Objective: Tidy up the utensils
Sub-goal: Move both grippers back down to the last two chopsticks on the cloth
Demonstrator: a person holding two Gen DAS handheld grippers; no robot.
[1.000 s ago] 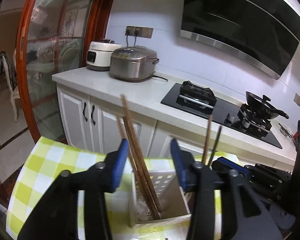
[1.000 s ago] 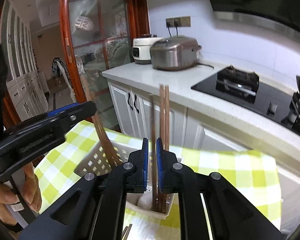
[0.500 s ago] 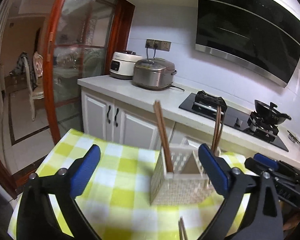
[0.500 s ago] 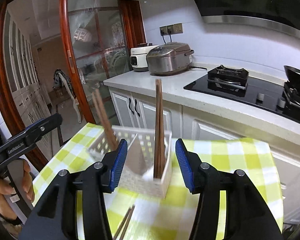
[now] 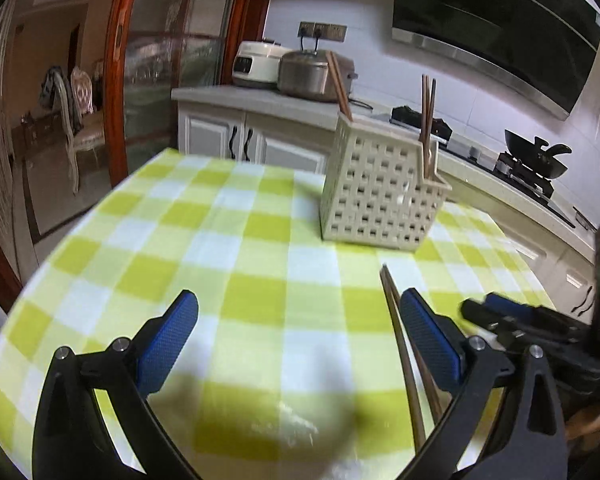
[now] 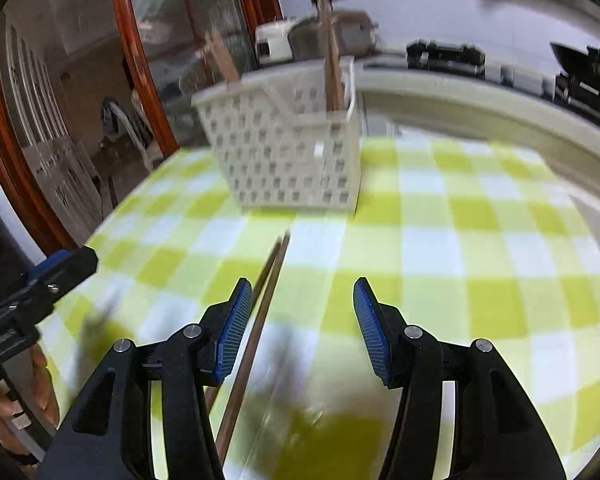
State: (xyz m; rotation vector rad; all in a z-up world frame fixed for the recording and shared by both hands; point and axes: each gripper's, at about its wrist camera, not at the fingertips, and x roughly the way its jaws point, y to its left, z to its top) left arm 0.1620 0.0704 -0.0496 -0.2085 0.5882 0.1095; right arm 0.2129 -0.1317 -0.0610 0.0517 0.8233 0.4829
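A cream perforated utensil basket (image 5: pixel 380 188) stands on the green-and-white checked tablecloth (image 5: pixel 220 240). Brown chopsticks stand upright in it at the left end (image 5: pixel 339 86) and the right end (image 5: pixel 427 108). It also shows in the right wrist view (image 6: pixel 288 148). A loose pair of chopsticks (image 5: pixel 404 344) lies on the cloth in front of the basket, just inside my left gripper's right finger; in the right wrist view this pair (image 6: pixel 260 308) lies beside the left finger. My left gripper (image 5: pixel 298 338) is open and empty. My right gripper (image 6: pixel 302 328) is open and empty.
Behind the table runs a kitchen counter (image 5: pixel 260 98) with two rice cookers (image 5: pixel 312 74), a gas hob and a wok (image 5: pixel 536 156). A wood-framed glass door (image 5: pixel 148 72) stands at the left. My right gripper's body (image 5: pixel 540 328) shows at the right of the left wrist view.
Both grippers have pulled back from the basket and dropped low over the cloth. The right gripper went from shut on chopsticks to open, leaving them standing in the basket. The loose pair has come close.
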